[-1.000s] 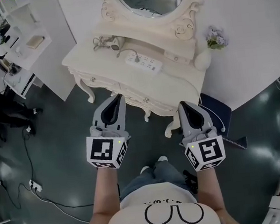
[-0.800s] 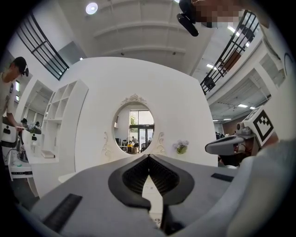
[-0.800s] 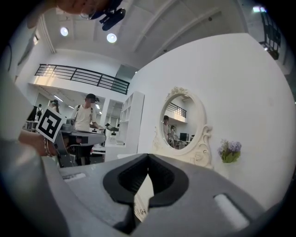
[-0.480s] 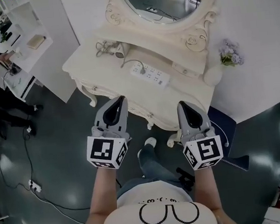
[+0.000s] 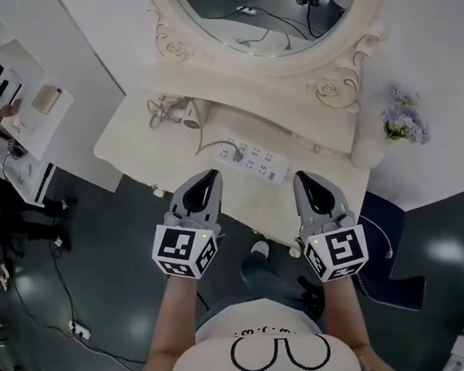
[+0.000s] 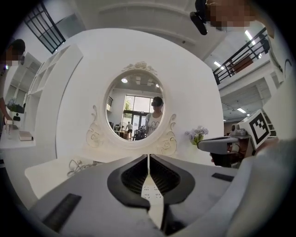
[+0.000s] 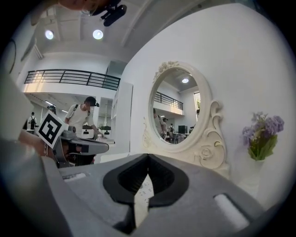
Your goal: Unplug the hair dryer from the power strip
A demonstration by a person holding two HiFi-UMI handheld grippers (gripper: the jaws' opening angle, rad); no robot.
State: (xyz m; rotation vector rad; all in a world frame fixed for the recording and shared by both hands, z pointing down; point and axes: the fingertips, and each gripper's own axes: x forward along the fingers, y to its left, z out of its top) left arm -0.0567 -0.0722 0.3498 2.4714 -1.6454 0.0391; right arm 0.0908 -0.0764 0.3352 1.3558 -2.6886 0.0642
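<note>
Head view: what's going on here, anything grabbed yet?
A person stands at a white vanity table with a gripper in each hand. The left gripper and right gripper are both shut and empty, held over the table's near edge, short of the power strip. The hair dryer lies at the back left below the mirror, and a plug sits in the strip's left end. Neither gripper touches anything.

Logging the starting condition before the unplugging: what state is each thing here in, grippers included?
left gripper: shut, empty
right gripper: shut, empty
hair dryer: lying on the dressing table, untouched
plug: apparently still seated in the strip
power strip: flat on the table
flowers: upright
</note>
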